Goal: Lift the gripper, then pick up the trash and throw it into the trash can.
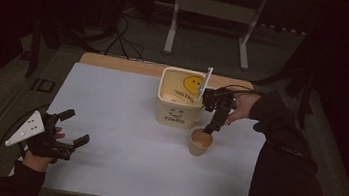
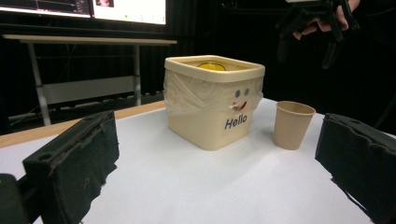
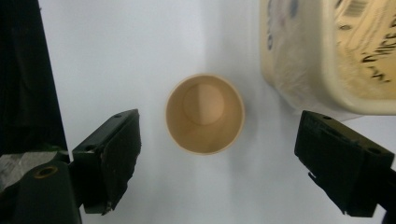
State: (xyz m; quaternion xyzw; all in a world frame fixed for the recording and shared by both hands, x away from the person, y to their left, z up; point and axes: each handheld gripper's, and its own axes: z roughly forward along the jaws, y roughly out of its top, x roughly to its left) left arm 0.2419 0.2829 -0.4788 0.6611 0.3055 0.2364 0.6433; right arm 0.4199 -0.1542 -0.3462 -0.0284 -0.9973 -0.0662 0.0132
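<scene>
Paper cup (image 1: 200, 142) upright on white table (image 1: 124, 122), mouth up, long axis vertical, empty inside per right gripper view. Sits just beside cream "Hello" tub (image 1: 180, 97), at tub's 5 o'clock in high view. Right gripper (image 1: 211, 126) directly above cup, pointing down, jaws spread wide, not touching cup. Left gripper (image 1: 74, 127) at table's 8 o'clock, jaws wide apart, holding nothing, aimed toward tub.

We are seeing the cup (image 3: 205, 114) sitting on the table (image 3: 116, 56), seemingly below and between the right gripper's (image 3: 217, 161) fingers (image 3: 112, 154), tub (image 3: 327, 51) just beside it.
</scene>
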